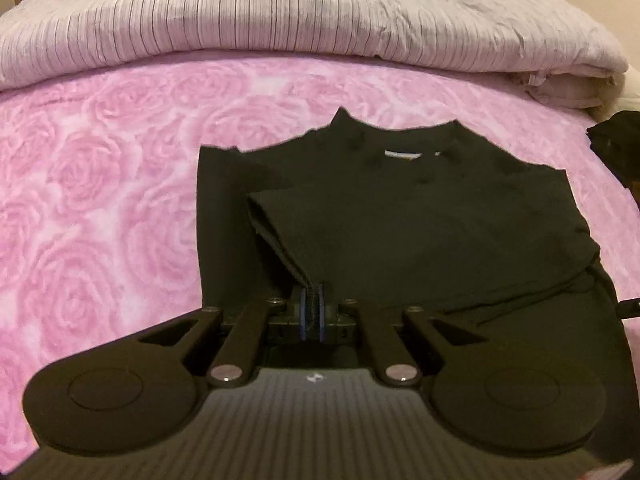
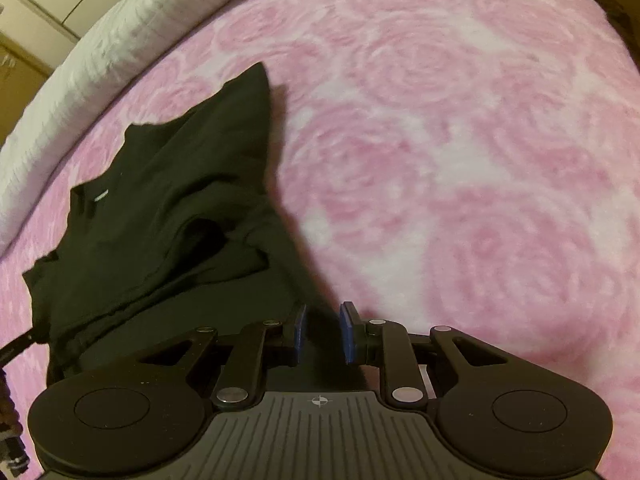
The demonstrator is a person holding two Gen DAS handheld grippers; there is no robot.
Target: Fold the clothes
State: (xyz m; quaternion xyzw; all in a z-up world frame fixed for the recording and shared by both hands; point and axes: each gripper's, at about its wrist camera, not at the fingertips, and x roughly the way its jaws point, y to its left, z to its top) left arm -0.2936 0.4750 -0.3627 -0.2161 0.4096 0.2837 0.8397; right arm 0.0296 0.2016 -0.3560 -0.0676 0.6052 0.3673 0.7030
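Note:
A black shirt (image 1: 400,220) lies partly folded on the pink rose-patterned bedspread (image 1: 100,200), collar and white label (image 1: 400,155) toward the far side. My left gripper (image 1: 312,304) is shut on a fold of the shirt's near left part, lifting a flap across the body. In the right wrist view the same shirt (image 2: 160,220) lies to the left. My right gripper (image 2: 323,332) hovers at the shirt's lower right edge, its blue pads (image 2: 347,332) parted with a gap. The space between them is dark, and no pad visibly presses on cloth.
A folded pale striped quilt (image 1: 280,20) lies along the far side of the bed. A second dark item (image 1: 616,140) sits at the right edge. Pink bedspread (image 2: 460,160) stretches to the right of the shirt. Cream cupboard doors (image 2: 40,0) show at the upper left.

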